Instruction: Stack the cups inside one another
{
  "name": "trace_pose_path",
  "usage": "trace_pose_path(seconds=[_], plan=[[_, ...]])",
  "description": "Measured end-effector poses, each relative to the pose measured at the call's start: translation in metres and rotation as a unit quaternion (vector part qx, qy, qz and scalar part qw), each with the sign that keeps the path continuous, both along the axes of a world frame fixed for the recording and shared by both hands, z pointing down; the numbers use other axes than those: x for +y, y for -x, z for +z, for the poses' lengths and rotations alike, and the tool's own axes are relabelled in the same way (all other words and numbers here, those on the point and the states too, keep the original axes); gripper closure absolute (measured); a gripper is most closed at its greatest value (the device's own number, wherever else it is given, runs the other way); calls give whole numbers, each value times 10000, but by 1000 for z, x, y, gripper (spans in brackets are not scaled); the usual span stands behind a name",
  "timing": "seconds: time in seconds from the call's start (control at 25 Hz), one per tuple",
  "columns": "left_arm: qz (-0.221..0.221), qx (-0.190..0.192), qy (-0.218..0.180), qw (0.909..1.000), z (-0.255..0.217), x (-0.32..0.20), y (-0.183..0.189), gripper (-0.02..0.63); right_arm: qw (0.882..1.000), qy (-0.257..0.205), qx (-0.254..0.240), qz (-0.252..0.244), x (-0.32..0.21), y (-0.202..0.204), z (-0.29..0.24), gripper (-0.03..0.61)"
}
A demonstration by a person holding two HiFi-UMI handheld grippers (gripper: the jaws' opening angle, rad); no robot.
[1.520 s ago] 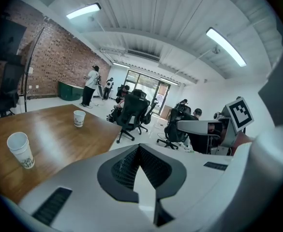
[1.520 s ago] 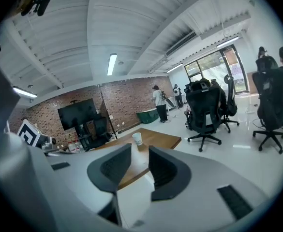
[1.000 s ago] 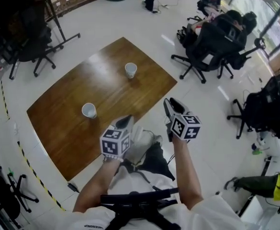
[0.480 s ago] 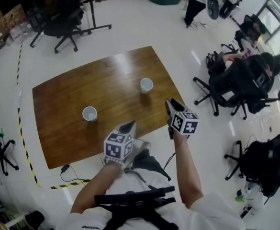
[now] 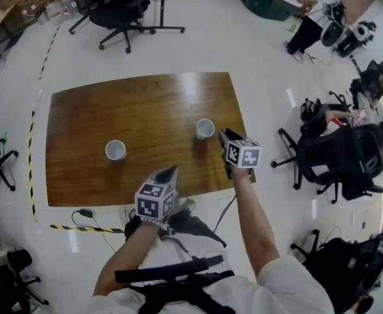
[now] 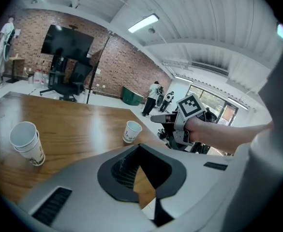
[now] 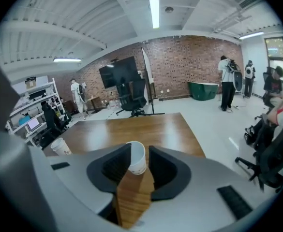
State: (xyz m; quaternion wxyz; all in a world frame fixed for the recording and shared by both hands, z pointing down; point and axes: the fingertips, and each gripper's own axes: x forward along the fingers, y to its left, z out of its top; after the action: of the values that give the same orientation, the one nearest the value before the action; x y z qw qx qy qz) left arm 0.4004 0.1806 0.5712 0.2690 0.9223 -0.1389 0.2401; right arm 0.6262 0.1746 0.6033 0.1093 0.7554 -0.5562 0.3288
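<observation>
Two white paper cups stand apart on the wooden table (image 5: 80, 116). The left cup (image 5: 115, 150) looks like two nested cups (image 6: 27, 142) in the left gripper view. The right cup (image 5: 205, 128) stands near the table's right front corner. My right gripper (image 5: 222, 138) is open just short of that cup, and the cup (image 7: 136, 158) lines up between its jaws. The left gripper (image 5: 167, 173) hangs over the table's front edge, open with nothing in it, far from both cups. From the left gripper view I see the right gripper (image 6: 154, 118) a little apart from the right cup (image 6: 131, 131).
Black office chairs (image 5: 332, 159) crowd the floor to the right of the table, and another chair (image 5: 122, 8) stands behind it. A person (image 5: 312, 15) is standing at the far right. A power strip (image 5: 85, 212) and striped tape (image 5: 86, 228) lie on the floor by the front edge.
The head view has swung, so the table now lies square across the frame. My right gripper has moved forward to the right cup. The left gripper stays by the front edge.
</observation>
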Motion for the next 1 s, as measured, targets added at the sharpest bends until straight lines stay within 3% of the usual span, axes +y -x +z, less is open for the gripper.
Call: trace_pose_path(seconds=[0.4, 1.0], plan=[[-741, -186, 141, 9970, 11, -20, 1, 621, 9968, 419, -138, -667, -51, -13, 42, 437], [-1031, -345, 164, 9939, 20, -50, -6, 620, 9913, 732, -244, -1068, -68, -7, 71, 477]])
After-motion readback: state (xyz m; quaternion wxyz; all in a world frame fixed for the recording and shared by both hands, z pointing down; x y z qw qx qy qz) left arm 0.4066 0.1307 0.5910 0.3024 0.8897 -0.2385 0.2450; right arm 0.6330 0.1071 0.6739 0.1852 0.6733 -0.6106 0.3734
